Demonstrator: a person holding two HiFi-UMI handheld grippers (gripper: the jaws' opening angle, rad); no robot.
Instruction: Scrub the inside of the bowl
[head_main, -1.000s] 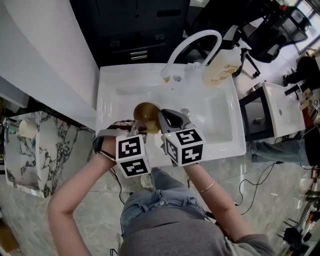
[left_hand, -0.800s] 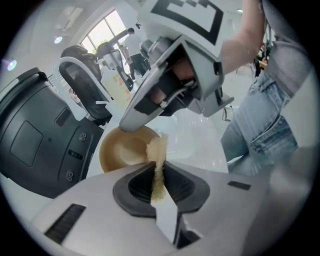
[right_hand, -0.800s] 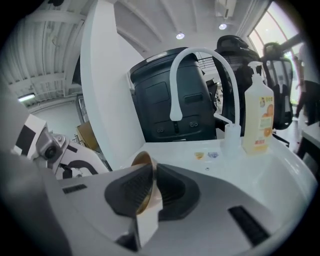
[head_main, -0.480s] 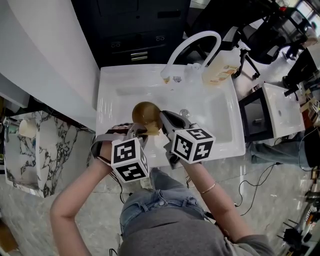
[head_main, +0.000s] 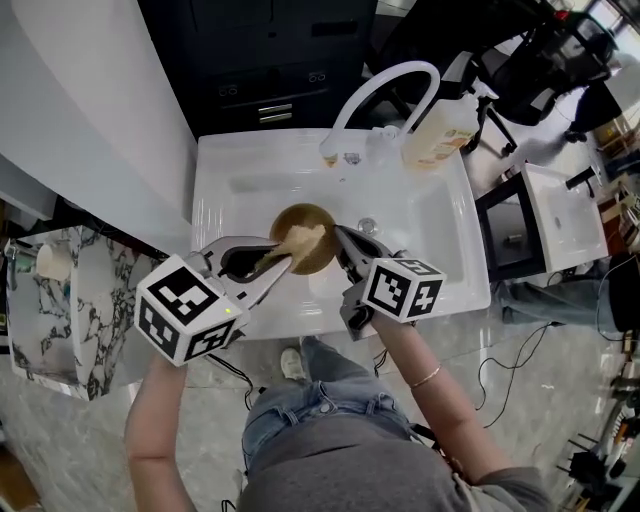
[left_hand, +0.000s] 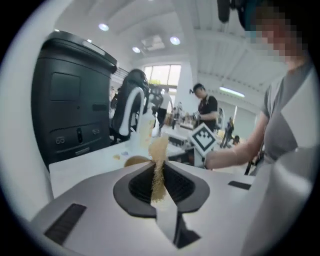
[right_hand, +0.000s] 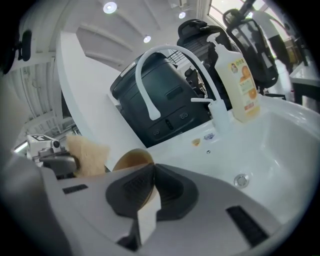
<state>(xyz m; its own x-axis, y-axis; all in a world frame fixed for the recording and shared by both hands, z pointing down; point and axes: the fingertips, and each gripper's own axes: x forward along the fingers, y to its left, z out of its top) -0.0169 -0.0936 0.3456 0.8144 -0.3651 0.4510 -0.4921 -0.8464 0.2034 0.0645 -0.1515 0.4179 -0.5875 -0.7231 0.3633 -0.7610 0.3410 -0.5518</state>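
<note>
I'm working over the white sink (head_main: 440, 270), and I judge the scrubbing step to be under way. The brown bowl (head_main: 290, 217) hangs above the basin, tipped toward me. My right gripper (head_main: 338, 238) pinches its rim, and those jaws have just been closing down tight on the thin wall. My left gripper (head_main: 268, 262) is clamped on a tan sponge (head_main: 303, 238), which lies against the bowl's inner face. Next I should sweep the sponge around the inside while the right side keeps the rim steady. The arched faucet (head_main: 385, 80) and the soap bottle (head_main: 440, 130) stand well behind. The drain (head_main: 367, 225) sits just beside the bowl. Nothing blocks the stroke.
</note>
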